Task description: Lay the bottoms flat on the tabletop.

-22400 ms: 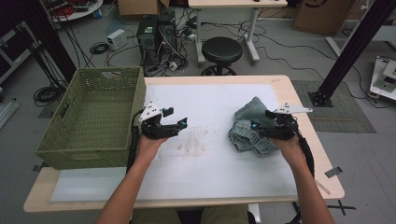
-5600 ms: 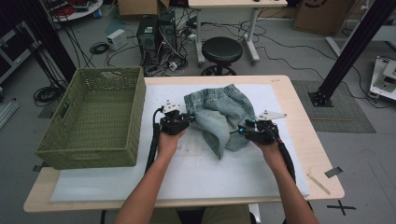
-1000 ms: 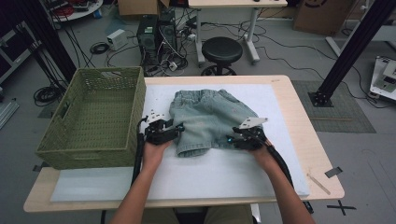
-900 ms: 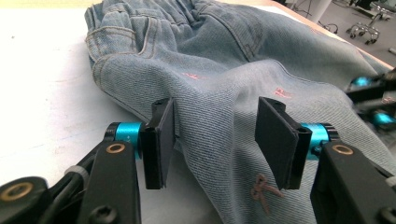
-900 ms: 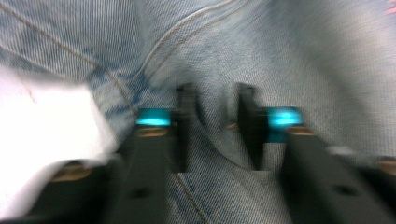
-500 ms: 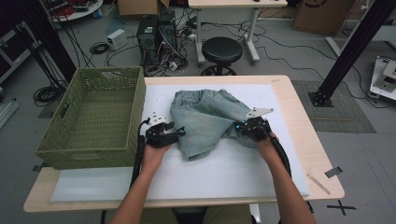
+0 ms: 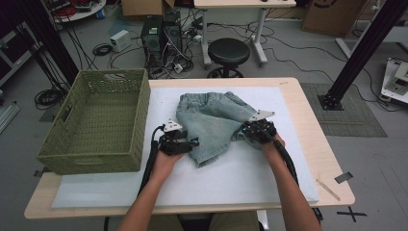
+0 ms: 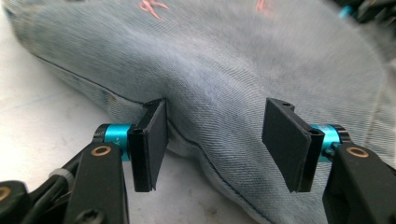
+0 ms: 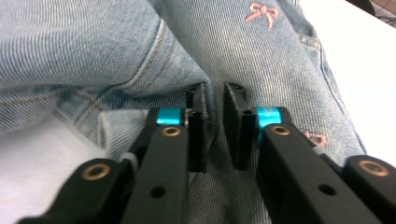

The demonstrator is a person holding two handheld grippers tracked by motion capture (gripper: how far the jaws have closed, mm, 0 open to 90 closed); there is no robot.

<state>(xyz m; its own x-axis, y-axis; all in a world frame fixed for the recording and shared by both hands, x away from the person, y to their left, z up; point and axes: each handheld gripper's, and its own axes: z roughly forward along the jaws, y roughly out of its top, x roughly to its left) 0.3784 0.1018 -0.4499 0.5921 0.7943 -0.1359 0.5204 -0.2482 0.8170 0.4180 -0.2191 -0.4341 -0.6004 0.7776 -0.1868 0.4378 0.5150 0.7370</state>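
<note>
Pale blue denim shorts (image 7: pixel 211 120) with small pink bows lie rumpled on the white mat (image 7: pixel 250 178). My left gripper (image 7: pixel 192 142) is at their left hem. Its jaws have just been opening and stand wide; in the left gripper view the hem (image 8: pixel 233 70) bulges between the pads (image 8: pixel 154 140), which do not squeeze it. My right gripper (image 7: pixel 243 131) is at the shorts' right side. Its jaws closed and have just eased apart to a narrow gap; in the right gripper view a ridge of denim (image 9: pixel 93 46) runs into that gap (image 9: pixel 215 116).
A green woven basket (image 7: pixel 86 161) stands on the table's left end, close to my left arm. Bare mat stretches in front of the shorts and to their right. A black stool (image 7: pixel 228 50), cables and a computer tower sit beyond the far table edge.
The right gripper has moved up and to the right, and the shorts' right leg has bunched inward. The left gripper has slid a little along the left hem.
</note>
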